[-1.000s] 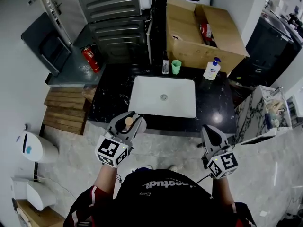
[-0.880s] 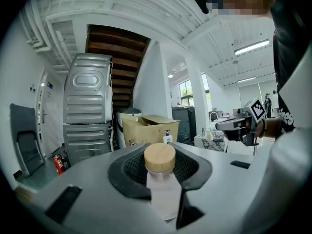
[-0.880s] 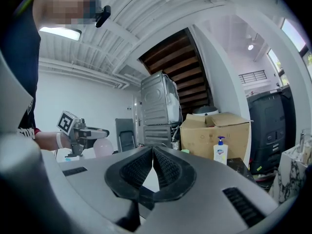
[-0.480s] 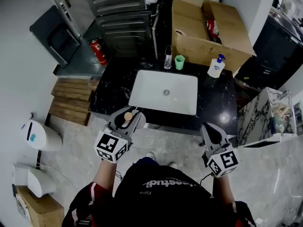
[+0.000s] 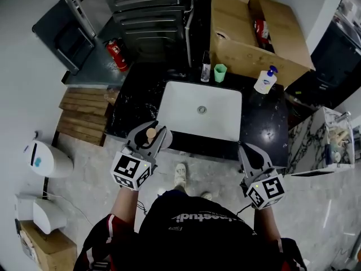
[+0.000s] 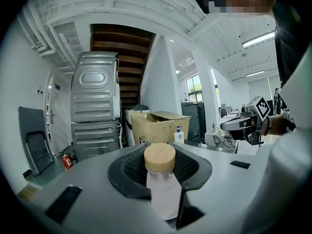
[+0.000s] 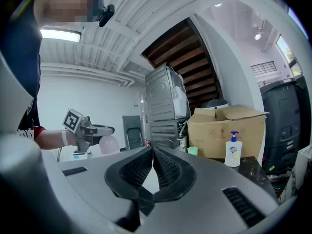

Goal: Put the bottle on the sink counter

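The counter (image 5: 134, 103) is bare left of the sink (image 5: 169, 117) and at its front right corner; a small bottle (image 5: 206, 70), cup (image 5: 220, 73) and soap (image 5: 265, 82) line its back edge.

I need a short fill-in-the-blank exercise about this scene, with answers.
The left claw grips a bottle whose cap is made of ____.
The right claw is shut and holds ____.
The cup on the black counter is ____.
In the head view, the soap dispenser stands ____ of the sink.
Answers: wood; nothing; green; right.
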The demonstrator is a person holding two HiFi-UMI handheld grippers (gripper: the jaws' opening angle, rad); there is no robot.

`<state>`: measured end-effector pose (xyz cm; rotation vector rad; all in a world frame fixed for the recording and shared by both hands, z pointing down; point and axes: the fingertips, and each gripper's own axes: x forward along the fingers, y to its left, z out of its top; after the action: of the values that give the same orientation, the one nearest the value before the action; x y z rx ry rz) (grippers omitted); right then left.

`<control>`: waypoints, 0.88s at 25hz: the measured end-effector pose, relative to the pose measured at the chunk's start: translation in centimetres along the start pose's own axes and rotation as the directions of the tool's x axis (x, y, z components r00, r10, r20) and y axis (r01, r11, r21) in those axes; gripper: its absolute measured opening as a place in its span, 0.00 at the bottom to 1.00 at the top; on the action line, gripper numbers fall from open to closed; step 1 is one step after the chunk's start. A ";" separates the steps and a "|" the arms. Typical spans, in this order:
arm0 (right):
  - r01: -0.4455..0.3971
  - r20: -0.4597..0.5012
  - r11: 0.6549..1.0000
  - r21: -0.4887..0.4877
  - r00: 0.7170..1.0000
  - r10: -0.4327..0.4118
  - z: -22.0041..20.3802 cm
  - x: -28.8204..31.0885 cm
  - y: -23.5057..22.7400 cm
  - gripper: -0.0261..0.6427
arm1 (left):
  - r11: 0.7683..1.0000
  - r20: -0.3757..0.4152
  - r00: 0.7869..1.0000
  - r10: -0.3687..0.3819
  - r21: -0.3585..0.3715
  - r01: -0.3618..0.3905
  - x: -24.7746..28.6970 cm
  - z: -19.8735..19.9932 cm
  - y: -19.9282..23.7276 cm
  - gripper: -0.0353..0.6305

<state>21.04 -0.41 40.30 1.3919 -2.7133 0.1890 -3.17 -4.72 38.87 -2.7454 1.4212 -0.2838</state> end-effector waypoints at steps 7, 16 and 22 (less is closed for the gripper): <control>0.012 -0.006 1.000 -0.014 1.000 -0.012 1.5 7.8 -0.2 0.10 | 1.000 0.010 1.000 -0.013 -0.006 0.013 3.6 -0.6 7.5 0.22; 0.046 0.006 0.999 -0.016 0.999 -0.046 3.2 19.4 0.0 0.10 | 0.999 0.018 0.999 -0.046 0.024 0.045 9.5 -1.6 18.6 0.22; 0.038 0.003 0.999 -0.034 0.999 -0.037 3.8 25.5 0.8 0.10 | 0.997 -0.001 0.998 -0.060 0.057 0.060 13.0 -3.6 24.5 0.22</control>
<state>5.45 -20.98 39.85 1.4333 -2.6767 0.1374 -16.25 -29.33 41.45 -2.7453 1.3107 -0.3207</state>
